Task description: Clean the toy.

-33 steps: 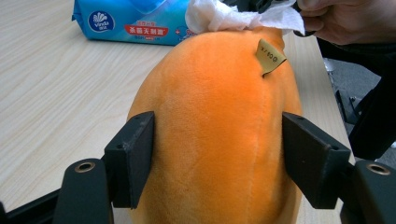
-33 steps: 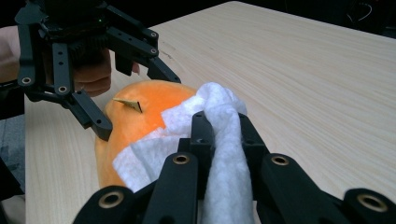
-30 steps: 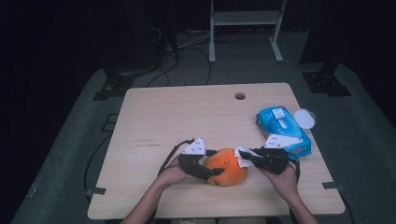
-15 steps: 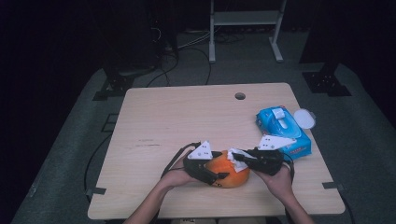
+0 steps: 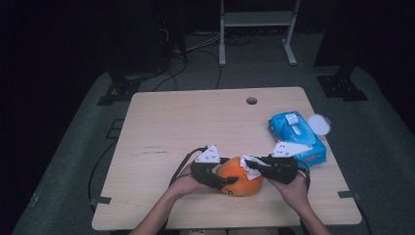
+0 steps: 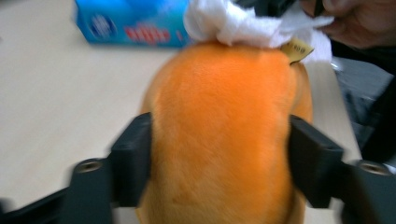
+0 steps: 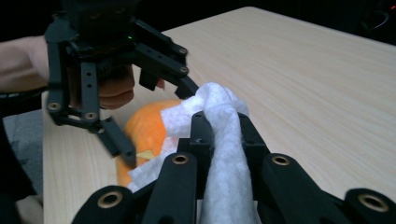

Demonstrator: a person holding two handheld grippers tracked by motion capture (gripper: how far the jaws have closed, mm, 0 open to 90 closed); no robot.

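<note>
Orange plush toy [image 5: 240, 175] sits at the table's [image 5: 195, 122] near edge, same spot as a second ago. Left gripper [image 6: 219, 154] just closed in, now clamped on its sides. Right gripper [image 7: 219, 123] stays pinched on white tissue [image 7: 219, 140]. Left gripper view shows toy's yellow tag [image 6: 297, 49]; high view shows blue wipes pack [image 5: 296, 137].

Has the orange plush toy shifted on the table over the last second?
No. The orange plush toy sits at the same spot near the table's front edge, equally left of the blue wipes pack.
</note>
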